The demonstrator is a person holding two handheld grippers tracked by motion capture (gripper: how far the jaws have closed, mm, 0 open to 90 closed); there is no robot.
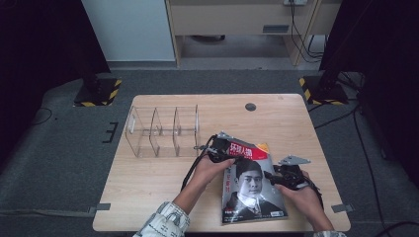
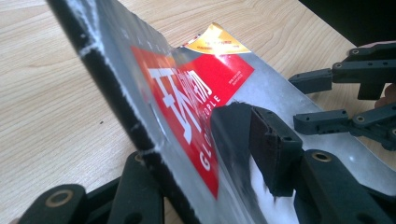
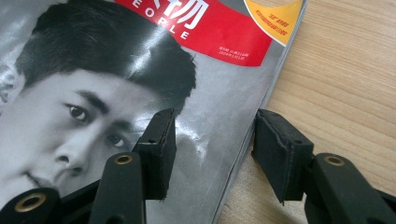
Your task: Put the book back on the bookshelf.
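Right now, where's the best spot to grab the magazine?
Probably the magazine's spine edge, from its left: the left gripper straddles that raised edge, so a jaw fits under it. The right edge lies flat on the table, between the right gripper's jaws.

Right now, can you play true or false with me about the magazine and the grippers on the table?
1. The magazine has a red band across its cover. True.
2. The magazine sits inside the clear organizer. False: it is on the table, to the right of the organizer.
3. The left hand-held gripper has the magazine's edge between its jaws. True.
4. The right hand-held gripper holds a cup. False: its open jaws straddle the magazine's right edge.
5. The organizer is full of books. False: its compartments look empty.
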